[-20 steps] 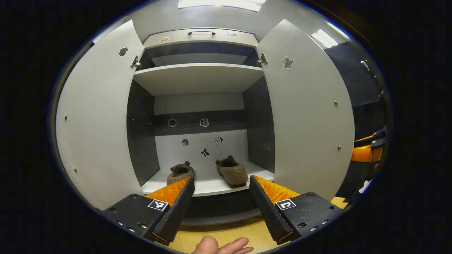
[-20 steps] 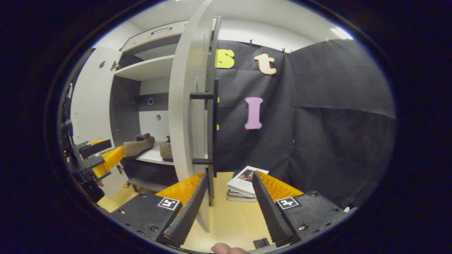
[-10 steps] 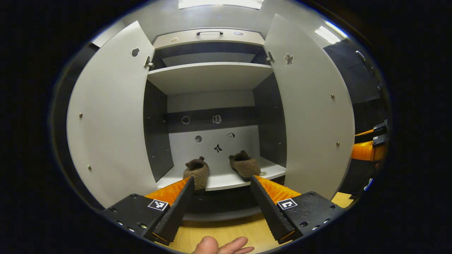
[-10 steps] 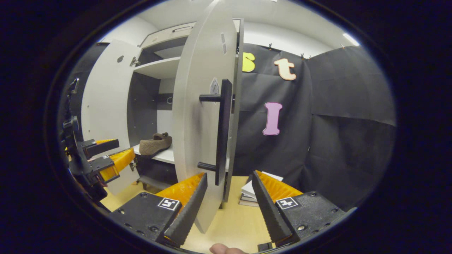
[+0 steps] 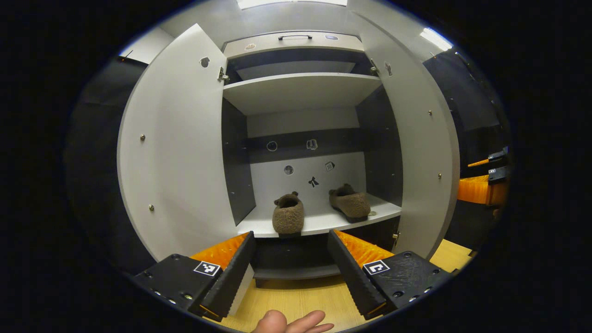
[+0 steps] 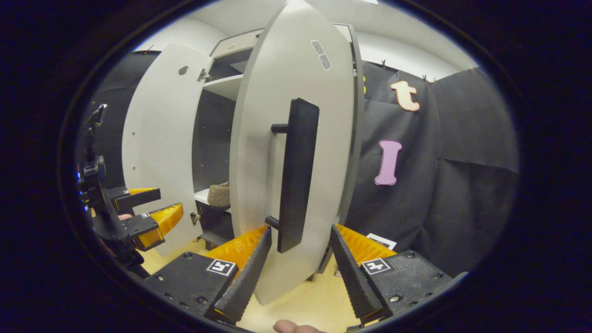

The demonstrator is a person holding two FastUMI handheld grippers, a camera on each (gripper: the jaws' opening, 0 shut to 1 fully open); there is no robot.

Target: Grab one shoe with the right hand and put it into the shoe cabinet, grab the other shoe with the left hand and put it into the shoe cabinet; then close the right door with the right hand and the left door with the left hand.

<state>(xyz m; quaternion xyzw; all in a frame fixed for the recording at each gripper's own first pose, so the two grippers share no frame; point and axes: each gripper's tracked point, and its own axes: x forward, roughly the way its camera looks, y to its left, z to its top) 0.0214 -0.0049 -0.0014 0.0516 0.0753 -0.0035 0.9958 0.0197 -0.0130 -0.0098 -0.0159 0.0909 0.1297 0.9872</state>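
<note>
Two brown fuzzy shoes, one (image 5: 287,217) on the left and one (image 5: 350,203) on the right, sit on the lower shelf (image 5: 319,226) of the white shoe cabinet. My left gripper (image 5: 291,273) is open and empty, held back from the shelf. The left door (image 5: 180,152) stands wide open. The right door (image 5: 418,152) is partly swung in. In the right gripper view, my right gripper (image 6: 296,273) is open at the right door's outer face (image 6: 259,185), the lower end of the black handle (image 6: 296,175) between its fingertips. One shoe (image 6: 219,195) peeks past the door edge.
An upper shelf (image 5: 300,90) and a drawer with a handle (image 5: 294,37) top the cabinet. A light wooden floor (image 5: 296,300) lies below. The black cloth wall (image 6: 439,185) is right of the cabinet, with a book corner (image 6: 381,240) at its foot. The left gripper (image 6: 138,217) shows by the left door (image 6: 159,152).
The right door has swung further toward shut with my right gripper following its handle. My left gripper has shifted left, so the cabinet sits more to the right in its view.
</note>
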